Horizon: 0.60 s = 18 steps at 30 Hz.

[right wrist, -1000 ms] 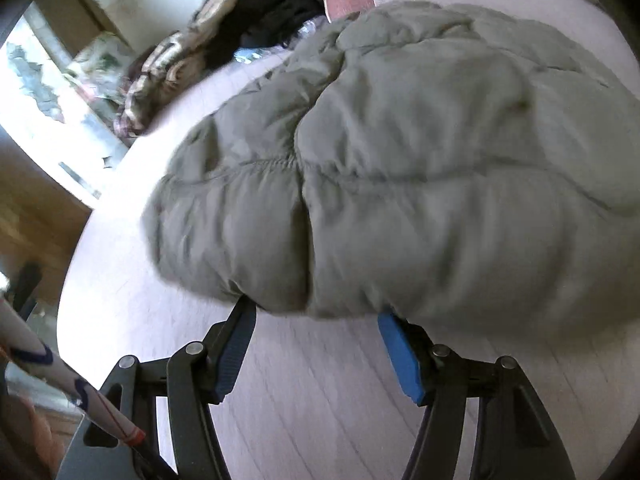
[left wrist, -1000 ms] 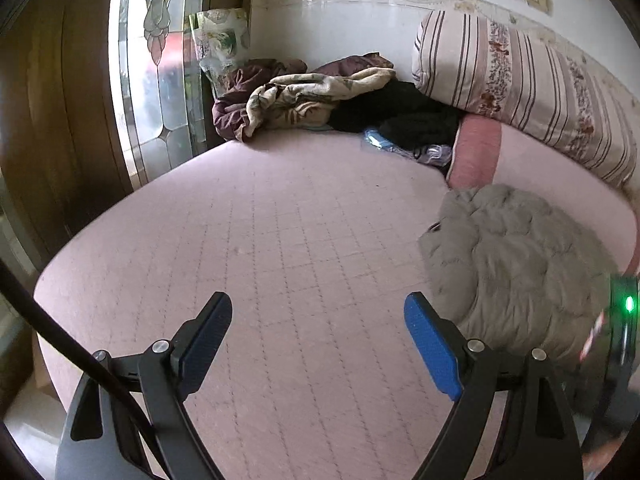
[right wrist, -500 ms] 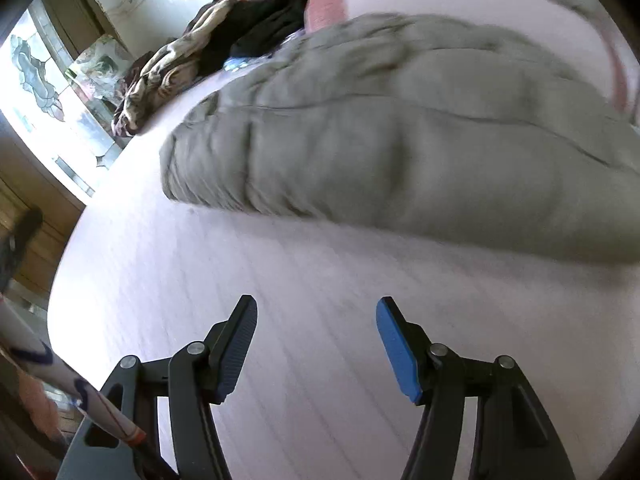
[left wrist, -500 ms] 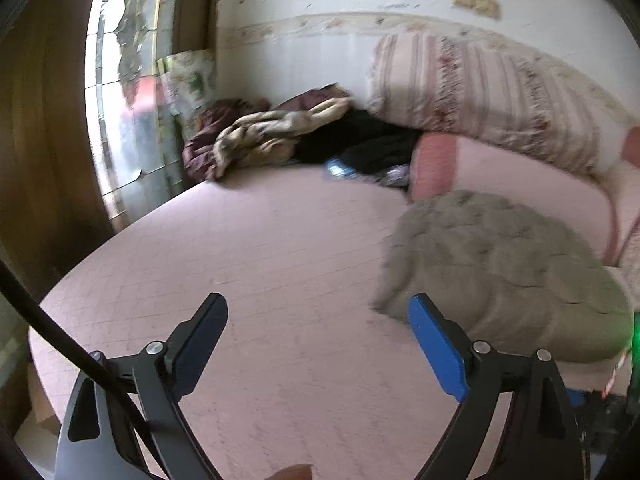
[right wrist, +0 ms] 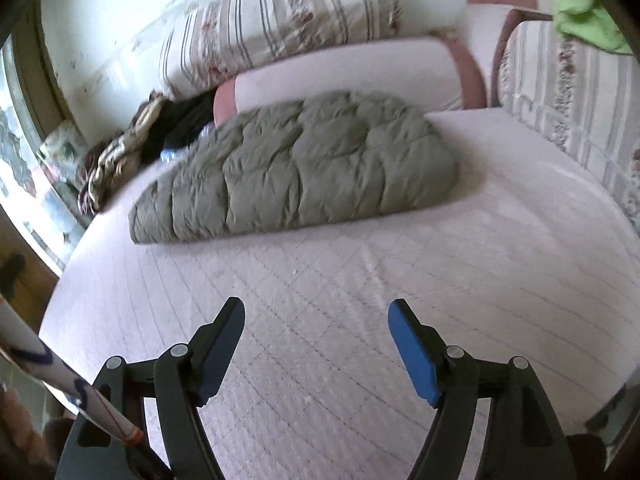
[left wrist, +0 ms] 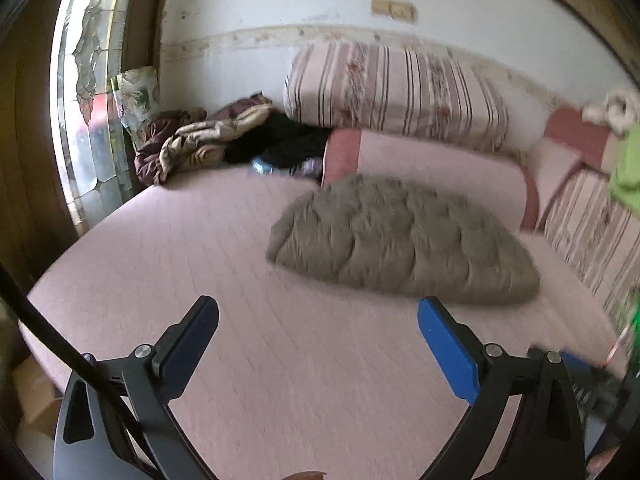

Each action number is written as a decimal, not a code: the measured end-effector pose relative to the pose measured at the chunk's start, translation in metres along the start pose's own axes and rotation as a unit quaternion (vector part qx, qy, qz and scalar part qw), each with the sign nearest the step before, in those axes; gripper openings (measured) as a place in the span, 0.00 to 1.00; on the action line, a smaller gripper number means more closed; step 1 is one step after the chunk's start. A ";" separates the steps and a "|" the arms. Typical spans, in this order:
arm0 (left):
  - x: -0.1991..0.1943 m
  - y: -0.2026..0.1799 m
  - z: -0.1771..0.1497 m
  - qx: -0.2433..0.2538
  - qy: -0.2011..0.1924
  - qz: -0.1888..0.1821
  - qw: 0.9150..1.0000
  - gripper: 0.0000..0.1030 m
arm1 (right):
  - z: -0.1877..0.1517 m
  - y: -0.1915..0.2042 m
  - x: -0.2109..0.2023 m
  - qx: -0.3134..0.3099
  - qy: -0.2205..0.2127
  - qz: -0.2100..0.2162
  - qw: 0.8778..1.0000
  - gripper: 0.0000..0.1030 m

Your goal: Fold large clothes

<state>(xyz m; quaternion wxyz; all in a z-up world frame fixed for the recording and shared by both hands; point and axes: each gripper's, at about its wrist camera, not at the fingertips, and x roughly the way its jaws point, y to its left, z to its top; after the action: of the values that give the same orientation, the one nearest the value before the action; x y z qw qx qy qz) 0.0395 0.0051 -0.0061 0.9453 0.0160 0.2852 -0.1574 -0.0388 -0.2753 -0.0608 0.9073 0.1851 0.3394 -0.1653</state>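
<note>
A grey-green quilted puffer jacket (left wrist: 400, 240) (right wrist: 296, 168) lies folded into a compact bundle on the pink bed (left wrist: 200, 248) (right wrist: 360, 280), close to the pillows. My left gripper (left wrist: 318, 322) hovers above bare mattress, well short of the jacket, its jaws opening wide with nothing between them. My right gripper (right wrist: 316, 322) is also back from the jacket over the mattress; its jaws are opening and hold nothing.
A heap of rumpled clothes (left wrist: 208, 144) (right wrist: 132, 152) sits in the far corner by the stained-glass window (left wrist: 92, 100). Striped pillows (left wrist: 392, 88) (right wrist: 280, 20) and a pink bolster (left wrist: 420, 160) line the wall. A green cloth (right wrist: 580, 12) lies at the right.
Both grippers have pulled back from the jacket and risen, so it looks smaller and farther. The right gripper's fingers were at the jacket's edge a second ago and now stand clear, spread wider.
</note>
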 end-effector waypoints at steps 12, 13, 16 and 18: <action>-0.034 -0.027 -0.030 0.012 0.054 0.016 0.998 0.97 | -0.023 0.024 -0.051 -0.069 -0.039 -0.031 0.996 0.82; -0.035 -0.028 -0.032 0.012 0.056 0.013 0.998 0.97 | -0.025 0.024 -0.054 -0.072 -0.040 -0.037 0.996 0.82; -0.035 -0.031 -0.037 0.015 0.065 0.009 0.998 0.97 | -0.028 0.020 -0.057 -0.071 -0.039 -0.048 0.996 0.83; -0.036 -0.034 -0.040 0.018 0.071 0.006 0.997 0.97 | -0.028 0.015 -0.059 -0.064 -0.035 -0.051 0.996 0.83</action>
<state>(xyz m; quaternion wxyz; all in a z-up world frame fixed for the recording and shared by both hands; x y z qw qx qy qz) -0.0201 -0.0125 -0.0178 0.9232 0.0461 0.3484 -0.1552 -0.0901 -0.2390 -0.0376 0.9190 0.1031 0.3263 -0.1957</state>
